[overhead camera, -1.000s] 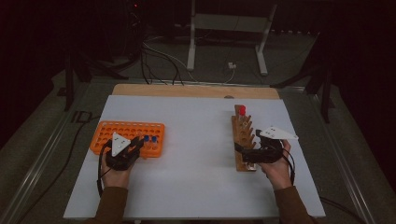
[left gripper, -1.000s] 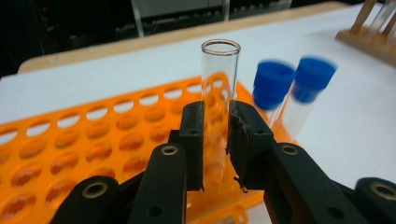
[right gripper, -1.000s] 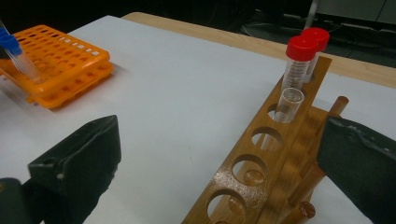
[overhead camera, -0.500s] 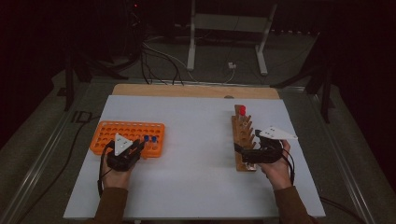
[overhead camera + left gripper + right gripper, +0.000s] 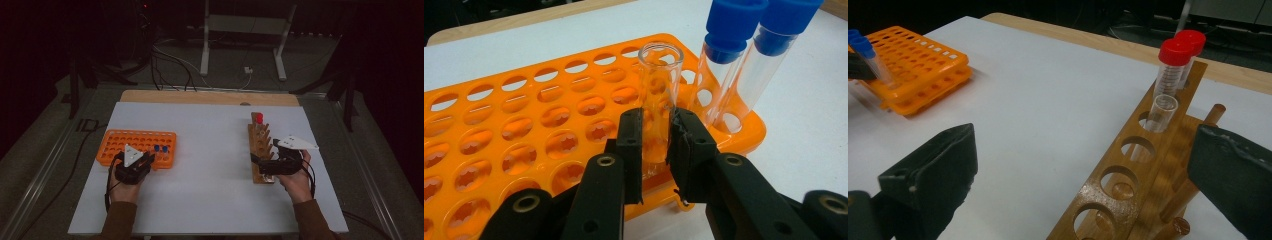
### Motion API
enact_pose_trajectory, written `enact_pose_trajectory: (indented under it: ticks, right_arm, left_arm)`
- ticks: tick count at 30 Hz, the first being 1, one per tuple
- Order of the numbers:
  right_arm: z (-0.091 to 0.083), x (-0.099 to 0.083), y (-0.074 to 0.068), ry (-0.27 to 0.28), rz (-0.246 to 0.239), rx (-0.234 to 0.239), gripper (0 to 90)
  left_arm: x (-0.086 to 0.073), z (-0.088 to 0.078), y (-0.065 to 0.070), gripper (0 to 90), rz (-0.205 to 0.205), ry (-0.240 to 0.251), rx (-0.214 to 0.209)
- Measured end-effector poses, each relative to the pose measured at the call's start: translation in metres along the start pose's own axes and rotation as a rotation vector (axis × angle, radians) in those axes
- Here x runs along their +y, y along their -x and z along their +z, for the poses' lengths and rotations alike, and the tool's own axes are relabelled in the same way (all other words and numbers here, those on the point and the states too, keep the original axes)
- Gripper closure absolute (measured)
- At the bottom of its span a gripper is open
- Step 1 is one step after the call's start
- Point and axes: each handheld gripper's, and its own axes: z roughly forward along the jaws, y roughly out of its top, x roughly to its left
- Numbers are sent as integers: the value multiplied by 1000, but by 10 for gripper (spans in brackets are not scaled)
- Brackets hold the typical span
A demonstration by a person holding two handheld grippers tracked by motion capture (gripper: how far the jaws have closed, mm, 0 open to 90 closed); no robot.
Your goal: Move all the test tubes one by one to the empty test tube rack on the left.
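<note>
My left gripper (image 5: 655, 150) is shut on a clear uncapped tube (image 5: 658, 95) that stands upright in a hole near the front right corner of the orange rack (image 5: 524, 125). Two blue-capped tubes (image 5: 734, 60) stand in the rack just right of it. From above, the left gripper (image 5: 146, 159) sits at the near edge of the orange rack (image 5: 125, 142). My right gripper (image 5: 1088, 180) stands wide open around the near end of the wooden rack (image 5: 1128, 185). That rack holds two red-capped tubes (image 5: 1175, 60) and a clear uncapped tube (image 5: 1163, 112). The right gripper (image 5: 261, 165) rests beside the wooden rack (image 5: 260, 145).
A white board (image 5: 210, 165) covers the table, with a wooden strip (image 5: 210, 97) along its far edge. Cables and a metal stand (image 5: 240, 45) lie on the dark floor beyond. Open white surface lies between the two racks.
</note>
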Motion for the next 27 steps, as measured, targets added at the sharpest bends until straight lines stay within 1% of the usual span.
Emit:
enact_pose_trajectory:
  ticks: [2,4,6,8,12,14,17,19,22,24,27]
  right_arm:
    - [0,0,0,0,-2,-1,3]
    - [-1,0,1,1,-2,-1,3]
    - [-1,0,1,1,0,-3,3]
    - [-1,1,1,1,-2,-5,3]
    - [-2,4,3,4,-3,-14,3]
    - [-2,5,5,6,-1,-18,3]
    - [-1,8,8,3,-1,-26,4]
    - [1,10,10,-4,2,-29,4]
    - [6,12,14,-15,8,-34,4]
    - [10,13,17,-21,15,-37,7]
    - [17,16,23,-37,16,-52,37]
  left_arm:
    - [-1,-1,-1,716,-9,-1,-2]
    - [0,-2,-2,675,-19,10,-3]
    - [1,-6,-2,617,-38,28,-2]
    - [1,-9,-4,573,-51,42,-10]
    - [3,-16,-4,433,-77,80,-11]
    - [4,-19,-3,360,-90,99,-19]
    - [7,-24,-1,288,-101,128,-30]
    - [8,-26,1,258,-102,141,-42]
    - [12,-28,6,176,-101,153,-49]
    - [14,-30,9,132,-93,158,-53]
    - [17,-29,14,17,-92,153,-72]
